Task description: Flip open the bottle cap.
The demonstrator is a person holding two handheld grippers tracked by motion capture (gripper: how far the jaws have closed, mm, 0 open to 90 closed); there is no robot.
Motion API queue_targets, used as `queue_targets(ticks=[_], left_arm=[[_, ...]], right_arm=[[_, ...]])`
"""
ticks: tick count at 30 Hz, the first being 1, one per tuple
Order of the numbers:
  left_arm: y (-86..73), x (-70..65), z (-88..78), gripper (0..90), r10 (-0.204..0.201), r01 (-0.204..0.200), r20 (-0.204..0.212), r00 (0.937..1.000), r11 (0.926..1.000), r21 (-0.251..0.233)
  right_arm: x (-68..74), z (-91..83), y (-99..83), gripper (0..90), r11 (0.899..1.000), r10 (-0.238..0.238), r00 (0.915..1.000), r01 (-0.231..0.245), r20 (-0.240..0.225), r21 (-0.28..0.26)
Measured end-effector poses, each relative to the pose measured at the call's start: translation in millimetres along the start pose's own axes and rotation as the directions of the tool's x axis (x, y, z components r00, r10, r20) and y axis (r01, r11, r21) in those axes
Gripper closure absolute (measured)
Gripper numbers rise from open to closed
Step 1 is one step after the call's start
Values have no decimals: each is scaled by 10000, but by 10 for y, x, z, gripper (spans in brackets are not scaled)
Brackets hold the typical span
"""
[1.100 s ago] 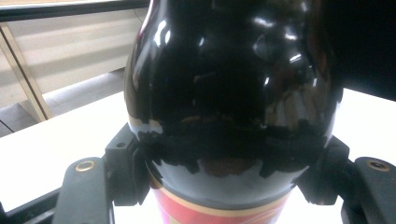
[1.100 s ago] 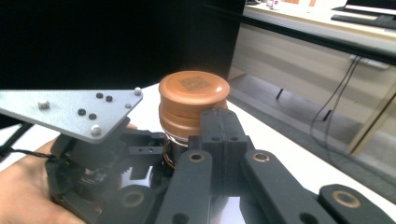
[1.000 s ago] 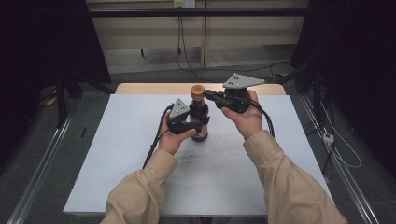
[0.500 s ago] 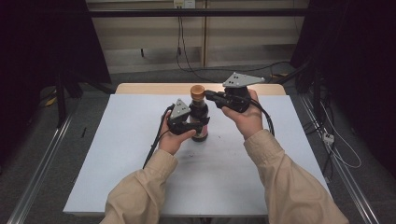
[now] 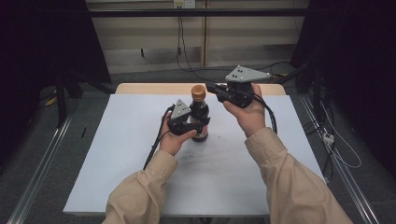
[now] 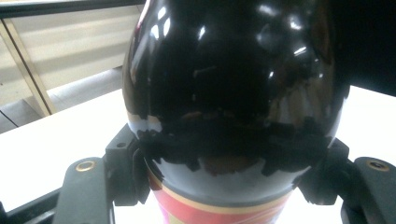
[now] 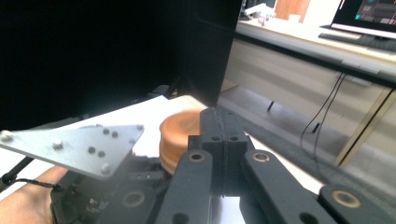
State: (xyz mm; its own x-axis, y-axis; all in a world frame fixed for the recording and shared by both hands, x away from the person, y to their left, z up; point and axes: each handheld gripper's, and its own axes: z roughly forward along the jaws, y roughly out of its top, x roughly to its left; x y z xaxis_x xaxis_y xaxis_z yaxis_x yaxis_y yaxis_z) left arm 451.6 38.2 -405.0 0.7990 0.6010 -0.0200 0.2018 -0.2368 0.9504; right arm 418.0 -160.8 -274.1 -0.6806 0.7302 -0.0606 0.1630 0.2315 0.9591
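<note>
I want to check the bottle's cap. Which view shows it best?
The high view: the cap sits clear atop the bottle. The right gripper view shows it blurred, half behind the tongs. The left gripper view gives the dark body, no cap.

The high view is dim and soft, with black drapes at both sides and even light on the pale counter (image 5: 116, 154). In the left gripper view, small glare spots dot the glossy bottle (image 6: 233, 84). In the right gripper view, the near tongs (image 7: 223, 128) and cap (image 7: 180, 135) blur, and the left half is black.
</note>
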Motion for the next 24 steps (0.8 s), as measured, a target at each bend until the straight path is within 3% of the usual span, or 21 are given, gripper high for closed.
queue_targets(ticks=[5, 24], left_arm=[[-13, 15, -5, 306, -140, 140, 42, 9999, 9999, -90], [-36, 28, -4, 303, -285, 288, 132, 9995, 9994, -181]], right_arm=[[-33, 33, -133, 900, 9997, 208, 9998, -207, -23, 95], [-59, 50, -249, 900, 9987, 267, 9996, -268, 32, 441]])
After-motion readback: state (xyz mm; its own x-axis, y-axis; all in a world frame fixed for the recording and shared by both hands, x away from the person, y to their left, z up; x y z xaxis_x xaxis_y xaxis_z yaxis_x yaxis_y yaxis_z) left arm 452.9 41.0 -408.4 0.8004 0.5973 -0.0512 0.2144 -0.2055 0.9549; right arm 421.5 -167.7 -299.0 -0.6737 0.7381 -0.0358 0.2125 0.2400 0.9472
